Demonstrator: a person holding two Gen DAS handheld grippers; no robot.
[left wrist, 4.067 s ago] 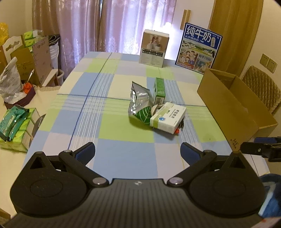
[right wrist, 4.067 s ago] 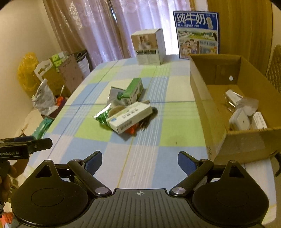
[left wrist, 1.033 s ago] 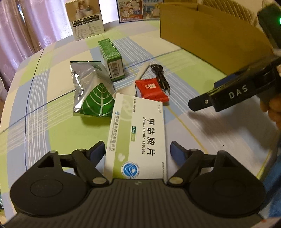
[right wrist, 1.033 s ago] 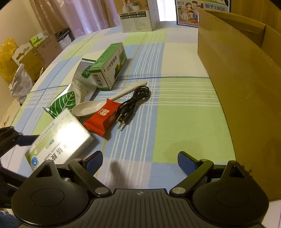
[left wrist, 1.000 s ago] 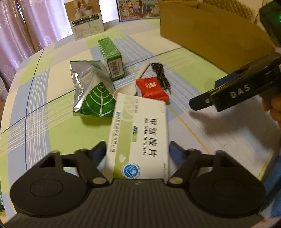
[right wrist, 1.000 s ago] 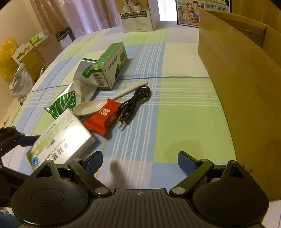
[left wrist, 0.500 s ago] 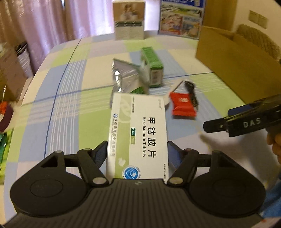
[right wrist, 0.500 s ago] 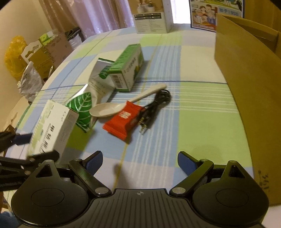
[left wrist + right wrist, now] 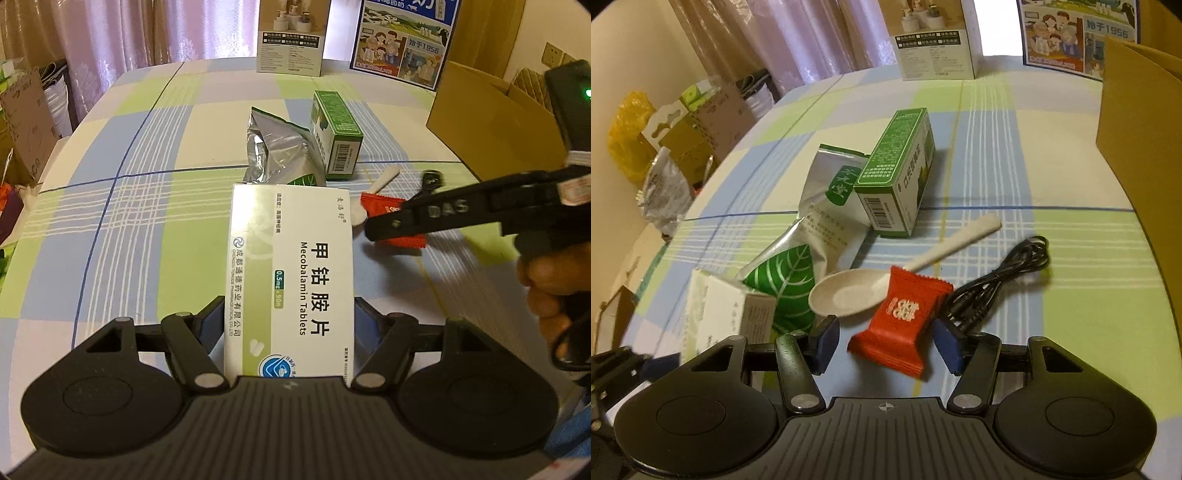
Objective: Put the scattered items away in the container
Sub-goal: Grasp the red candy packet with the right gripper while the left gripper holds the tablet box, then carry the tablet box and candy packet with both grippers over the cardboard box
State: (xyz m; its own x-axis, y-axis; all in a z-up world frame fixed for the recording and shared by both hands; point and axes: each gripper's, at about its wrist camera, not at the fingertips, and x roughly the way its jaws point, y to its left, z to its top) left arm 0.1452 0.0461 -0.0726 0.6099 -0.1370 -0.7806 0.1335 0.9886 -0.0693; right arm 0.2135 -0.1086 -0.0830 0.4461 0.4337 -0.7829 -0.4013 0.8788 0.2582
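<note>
Blue-padded jaws of the left gripper [image 9: 290,328] clamp the white-and-green tablet box [image 9: 291,273] by its long sides, the box held clear of the checked tablecloth [image 9: 122,229] and projecting straight ahead of the fingers. The right gripper [image 9: 884,341] has just been closing; its jaws now straddle the red snack packet [image 9: 903,325], which lies flat between the pads with a visible gap on each side, so nothing is gripped yet.

Step in hand, as judged: one item is lifted by the left hand while the right is mid-pick on a second. The next move calls for the right jaws to finish closing on the packet without snagging the spoon bowl it overlaps or the cable plugs just beside the right-hand pad, then for both loads to travel to the cardboard container [image 9: 491,110], which stands well ahead and to the right of both grippers; its interior is not visible.

Count of loose items, outward from the right gripper:
- one red snack packet, between the jaws;
- one pale spoon [image 9: 849,291], just ahead and left, bowl touching the packet;
- one coiled black cable [image 9: 1004,277], ahead and right;
- one silver leaf-print pouch [image 9: 812,229], ahead and left;
- one green carton [image 9: 897,173], beyond, resting on the pouch's edge;
- one tablet box, held by the left gripper.

Two upright printed boxes stand at the far table edge.
</note>
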